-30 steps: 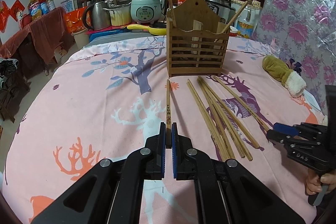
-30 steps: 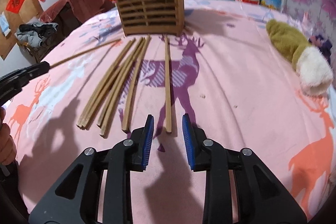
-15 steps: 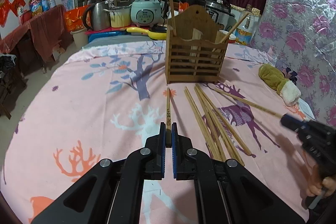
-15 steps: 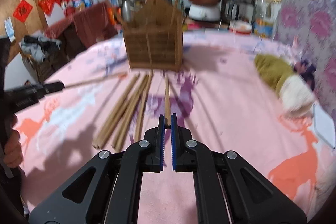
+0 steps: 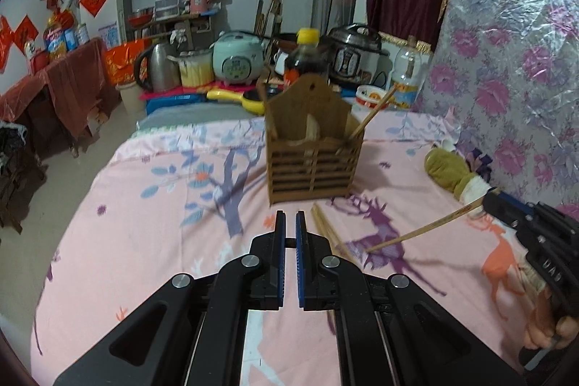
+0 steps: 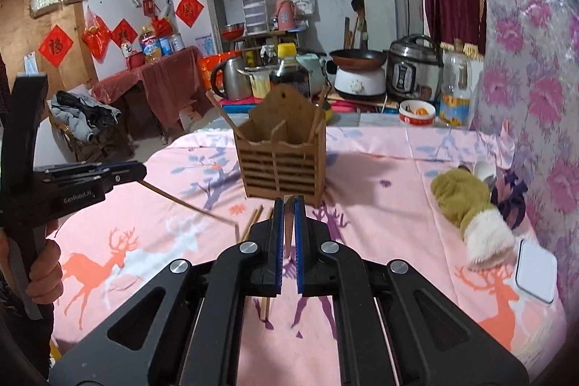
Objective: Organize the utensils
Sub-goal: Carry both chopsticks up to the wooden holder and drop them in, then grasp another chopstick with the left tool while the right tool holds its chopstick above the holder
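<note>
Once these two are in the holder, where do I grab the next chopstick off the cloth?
Take an outer one of the loose chopsticks by the end nearer you, coming down from above with jaws across its width. They lie flat, close side by side, running toward the holder, so only an outer stick likely leaves finger room. Their near ends are hidden.

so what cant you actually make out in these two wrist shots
- Left wrist view: the left gripper hides the chopstick it grips; that chopstick shows only in the right wrist view.
- Both views: the gripper bodies hide most of the loose chopsticks on the table.
- Both views: the wooden holder walls hide how many sticks stand inside.
- Right wrist view: the right gripper pads cover the far end of its chopstick.
</note>
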